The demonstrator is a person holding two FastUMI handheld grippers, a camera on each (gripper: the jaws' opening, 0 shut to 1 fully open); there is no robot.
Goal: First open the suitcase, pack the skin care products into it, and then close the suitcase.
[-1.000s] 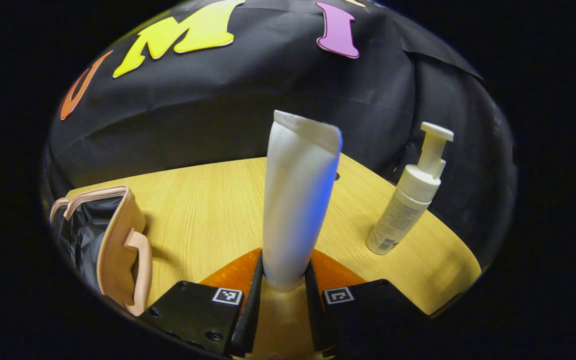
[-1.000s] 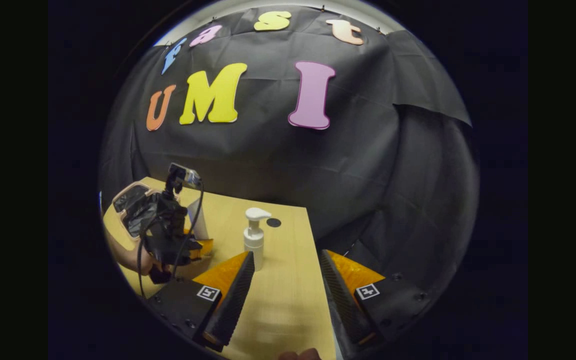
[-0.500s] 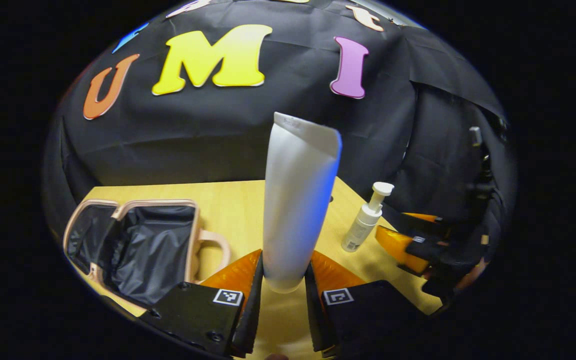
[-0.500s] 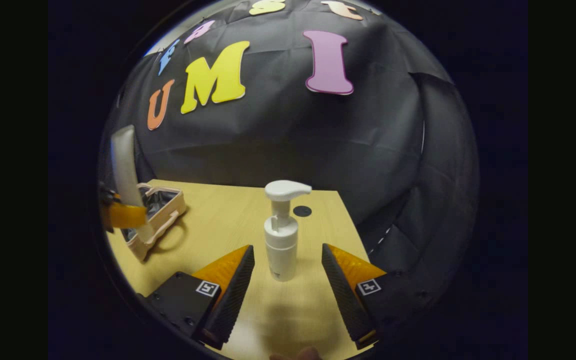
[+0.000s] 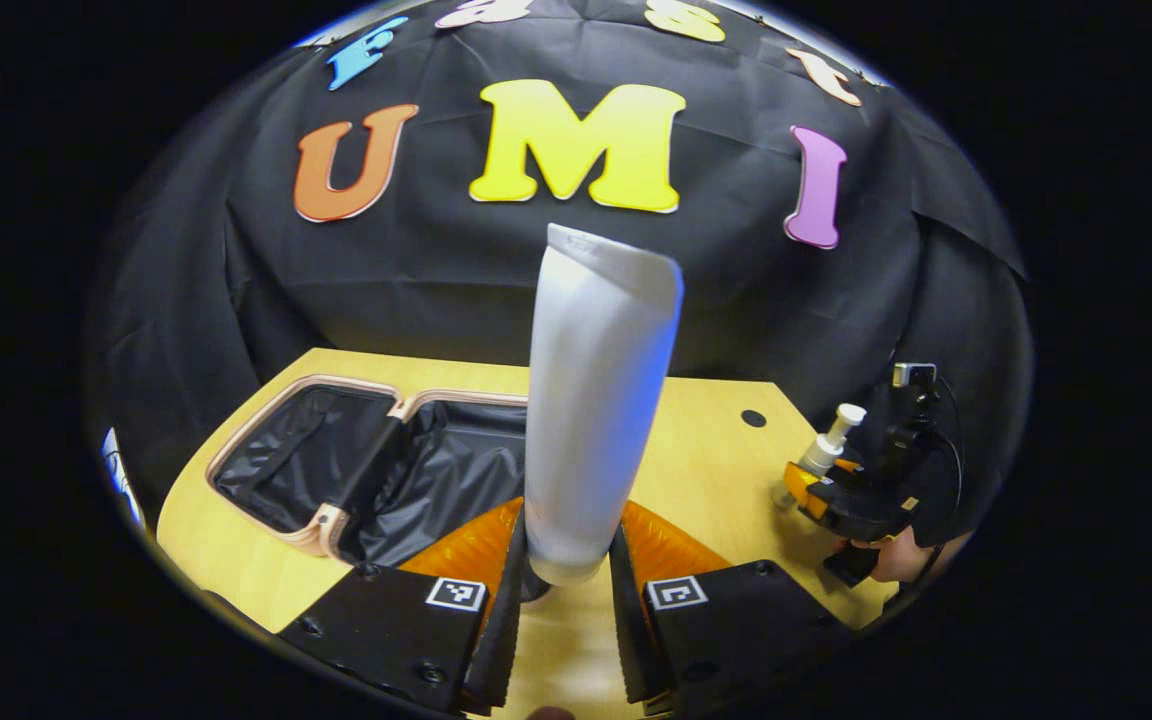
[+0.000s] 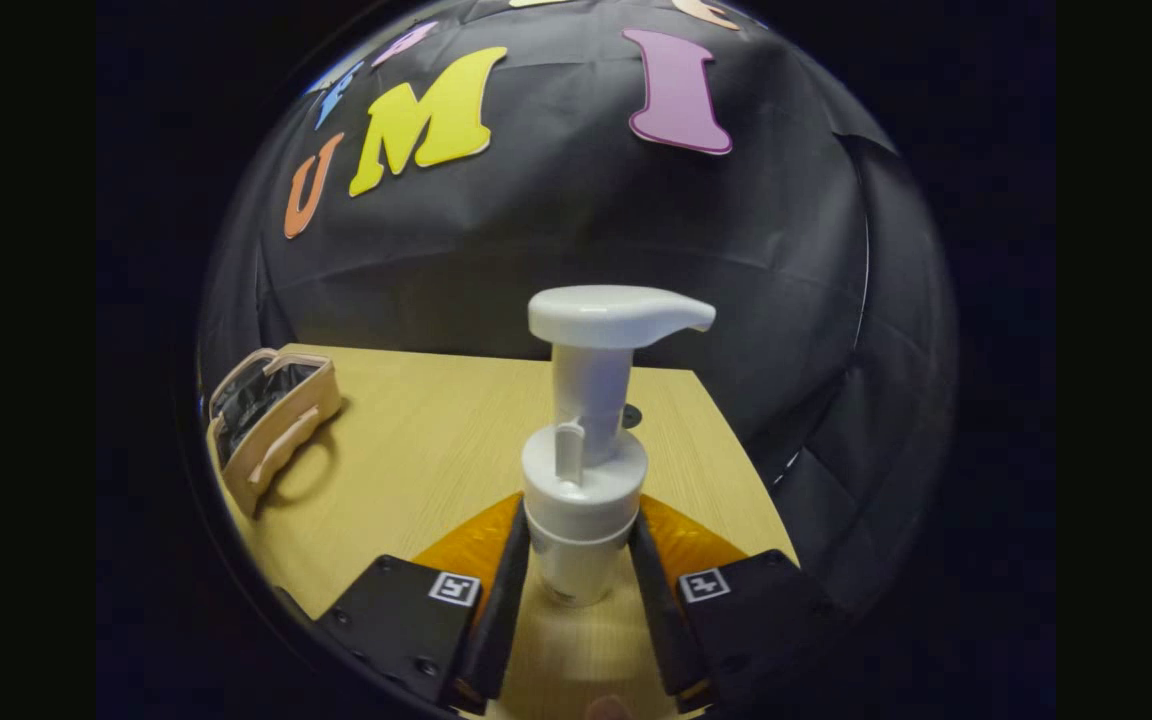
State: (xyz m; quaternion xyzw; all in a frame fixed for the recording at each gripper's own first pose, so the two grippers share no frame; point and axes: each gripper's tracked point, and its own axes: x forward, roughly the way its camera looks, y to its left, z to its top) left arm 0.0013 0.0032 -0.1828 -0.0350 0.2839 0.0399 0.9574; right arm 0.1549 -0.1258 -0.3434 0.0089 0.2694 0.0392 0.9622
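The pale wooden table spans the booth in front of the black cloth wall, and a small dark round hole sits near its far edge. On the table's left part, in the left gripper view, the suitcase lies wide open, both halves flat, their black lining up and a tan rim running around them. In the right gripper view the same suitcase appears at the far left, seen edge-on with its handle toward the camera.

The white tube stands upright between the fingers of the left tongs, which press on its lower end from both sides. It is held above the table, just to the right of the open suitcase, with its flat crimped end uppermost.

The white pump bottle stands upright at the right part of the table, its nozzle pointing right. The right tongs are closed against its body just under the collar, one finger on each side. Whether its base touches the table cannot be told. In the left gripper view the bottle shows far off, in the right tongs, with a hand behind.
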